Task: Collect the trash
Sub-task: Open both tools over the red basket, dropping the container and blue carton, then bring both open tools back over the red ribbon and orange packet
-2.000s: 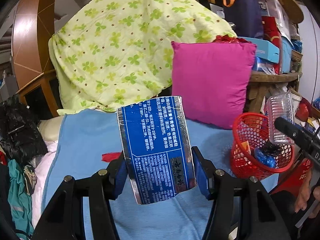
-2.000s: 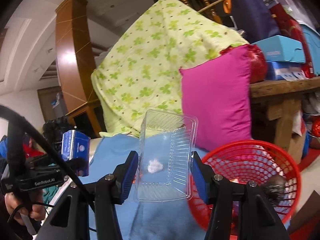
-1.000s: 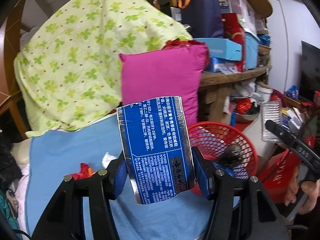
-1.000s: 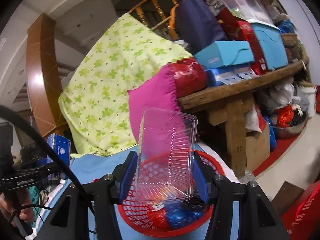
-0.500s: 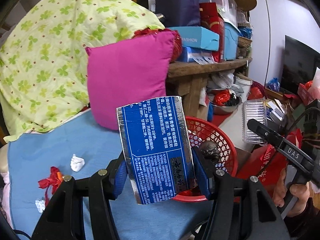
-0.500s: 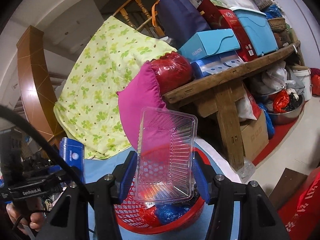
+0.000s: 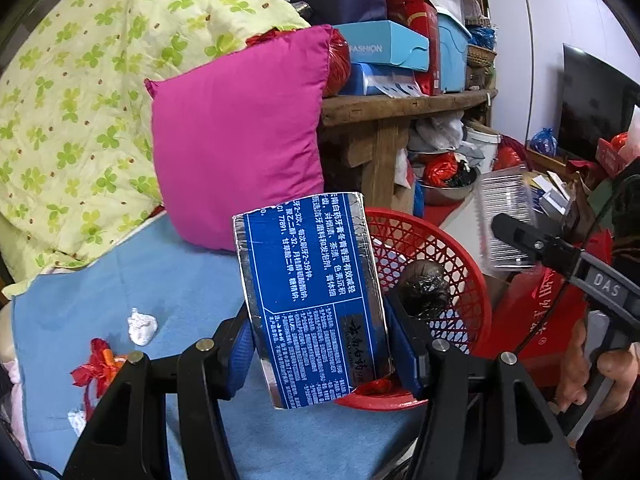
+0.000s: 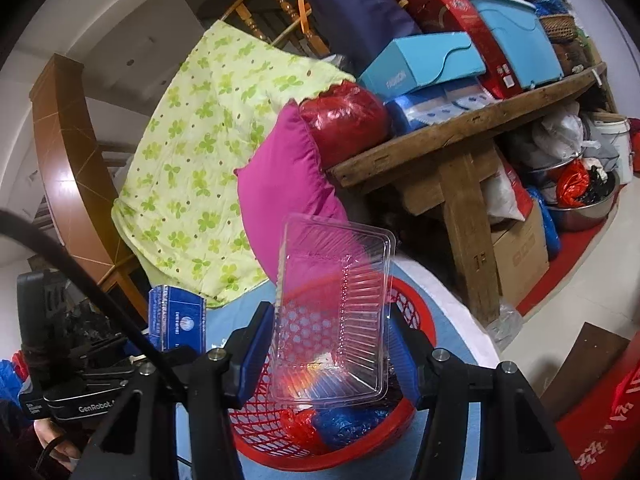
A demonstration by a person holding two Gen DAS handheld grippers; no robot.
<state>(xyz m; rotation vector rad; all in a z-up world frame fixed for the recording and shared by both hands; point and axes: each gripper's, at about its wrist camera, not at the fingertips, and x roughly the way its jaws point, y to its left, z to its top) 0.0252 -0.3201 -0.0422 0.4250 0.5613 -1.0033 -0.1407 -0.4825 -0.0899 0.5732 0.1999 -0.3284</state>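
1. Cluttered room from the left wrist view: a blue sheet (image 7: 192, 280) covers the bed, with a magenta pillow (image 7: 240, 136) against a wooden counter (image 7: 400, 104) stacked with boxes. The left gripper (image 7: 318, 340) has its fingers pinching a blue foil package (image 7: 312, 300), held upright in front of the near rim of the red mesh basket (image 7: 432, 248). I'd worry that, let go from here, it tips onto the sheet short of the rim. A white paper wad (image 7: 142, 326) and a red wrapper scrap (image 7: 96, 368) lie loose on the bed, easy to overlook.

2. Right wrist view: the right gripper (image 8: 332, 354) has its fingers clamped on a clear plastic clamshell tray (image 8: 336, 312), over the basket (image 8: 412, 420), which already holds red and blue wrappers. It's light and springy, so it may bounce out or perch on the pile. The left tool is close by; both dropping together risks a knock.
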